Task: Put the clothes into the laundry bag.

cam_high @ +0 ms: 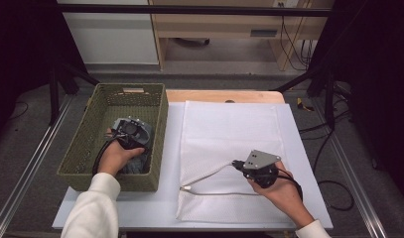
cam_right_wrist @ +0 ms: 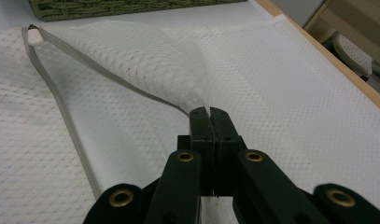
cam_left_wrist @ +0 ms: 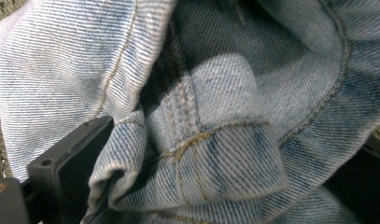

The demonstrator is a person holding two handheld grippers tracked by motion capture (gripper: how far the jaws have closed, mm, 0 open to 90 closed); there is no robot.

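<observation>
Right gripper (cam_right_wrist: 210,116): jaws closed on the upper edge of the white mesh laundry bag (cam_high: 229,134), pinching the zipper-side layer and lifting it off the lower layer. Judged purpose: hold the mouth open so a garment can go in. The bag lies flat on the counter (cam_high: 140,208); its zipper (cam_right_wrist: 61,112) is undone, its two tapes parting in a V from the zipper end (cam_right_wrist: 34,36).

Left gripper (cam_high: 127,131): down inside the green woven basket (cam_high: 85,148), just left of the bag. Jaws stand either side of a fold of the denim jeans (cam_left_wrist: 215,154); denim fills the gap, so a grip looks likely, though I cannot tell whether the jaws press. Jeans lie in the basket, not yet lifted.
</observation>
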